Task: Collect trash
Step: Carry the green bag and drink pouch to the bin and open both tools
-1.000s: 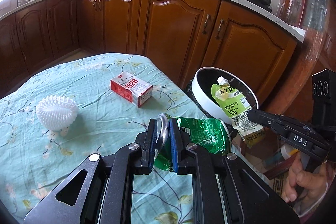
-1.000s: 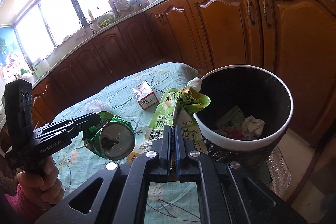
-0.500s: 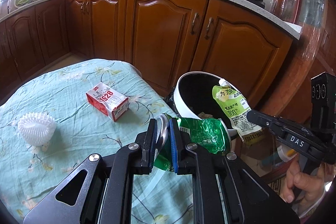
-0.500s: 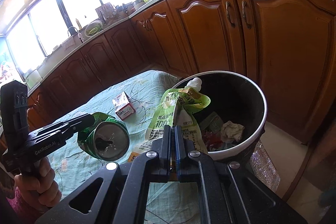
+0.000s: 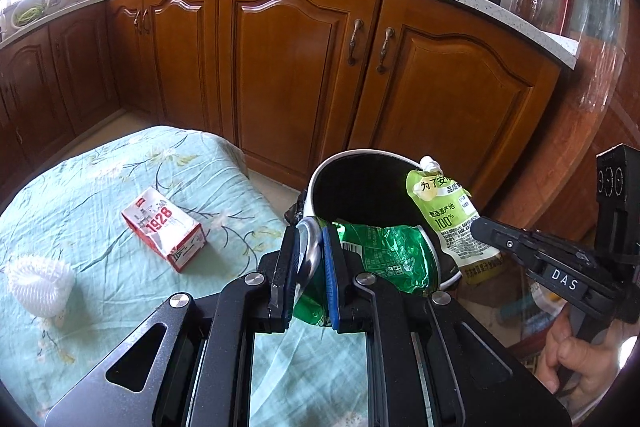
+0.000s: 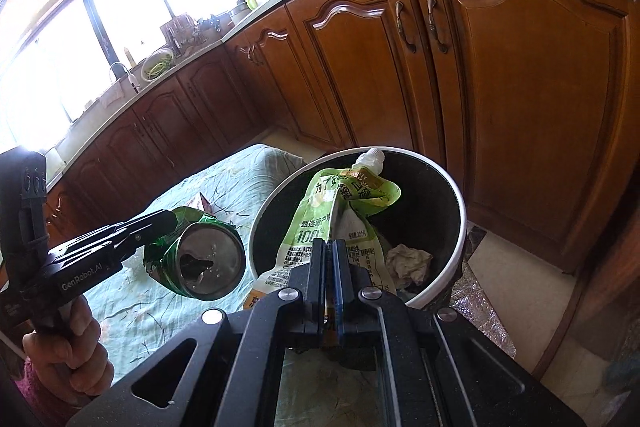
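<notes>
Crumpled can [image 5: 384, 251] (green) — glossy pouch [image 6: 340, 227].

Crushed green can [image 5: 384, 251] held sideways in the air beside the bin, open top [image 6: 210, 261] showing, green spouted pouch [image 6: 332, 223] upright over the white-rimmed black bin [image 6: 460, 219], crumpled paper [image 6: 408, 261] inside, red-and-white carton [image 5: 162, 229] and white foam net [image 5: 40, 285] lying on the worktop

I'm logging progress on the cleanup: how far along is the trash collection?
Done: crumpled paper lies in the bin. In hand: the left gripper clamps a crushed green can, the right gripper a green pouch, both near the bin. Left: the red carton and white foam net on the table.
</notes>
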Demonstrator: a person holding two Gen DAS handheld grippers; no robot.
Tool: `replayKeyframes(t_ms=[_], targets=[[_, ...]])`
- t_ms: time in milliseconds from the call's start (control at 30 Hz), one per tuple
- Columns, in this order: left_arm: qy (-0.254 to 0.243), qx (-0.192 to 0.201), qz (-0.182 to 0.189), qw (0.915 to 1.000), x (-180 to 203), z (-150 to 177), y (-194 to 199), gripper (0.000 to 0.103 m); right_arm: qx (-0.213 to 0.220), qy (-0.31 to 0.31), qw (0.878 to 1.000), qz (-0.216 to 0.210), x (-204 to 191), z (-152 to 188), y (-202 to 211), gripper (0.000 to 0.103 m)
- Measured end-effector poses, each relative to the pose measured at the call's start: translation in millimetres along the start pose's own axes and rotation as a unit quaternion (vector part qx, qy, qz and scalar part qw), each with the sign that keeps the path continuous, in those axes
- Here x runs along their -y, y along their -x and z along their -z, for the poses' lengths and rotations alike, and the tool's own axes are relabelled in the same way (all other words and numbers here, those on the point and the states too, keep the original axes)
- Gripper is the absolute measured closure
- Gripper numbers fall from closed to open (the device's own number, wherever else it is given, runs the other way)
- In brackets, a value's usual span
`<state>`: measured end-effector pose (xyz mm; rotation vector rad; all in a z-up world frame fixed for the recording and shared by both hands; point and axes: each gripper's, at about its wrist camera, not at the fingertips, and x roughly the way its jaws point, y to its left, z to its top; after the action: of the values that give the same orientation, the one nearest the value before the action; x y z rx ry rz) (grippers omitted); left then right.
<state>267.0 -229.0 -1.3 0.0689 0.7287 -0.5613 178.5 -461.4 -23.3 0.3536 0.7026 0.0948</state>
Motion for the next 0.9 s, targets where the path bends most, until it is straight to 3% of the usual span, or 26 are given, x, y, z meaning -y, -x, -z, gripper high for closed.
replayKeyframes(t_ms=[567,900], targets=[[-0.046,-0.021,-0.022,0.9985,32,-22,-54,0.092,-0.024,-0.008,1.0,0.012,16,-12,-31,0.1],[-0.071,-0.034,-0.036,0.9963,46,-18,-73,0.091,-0.041,-0.01,0.999,0.012,22,-10,-46,0.1]])
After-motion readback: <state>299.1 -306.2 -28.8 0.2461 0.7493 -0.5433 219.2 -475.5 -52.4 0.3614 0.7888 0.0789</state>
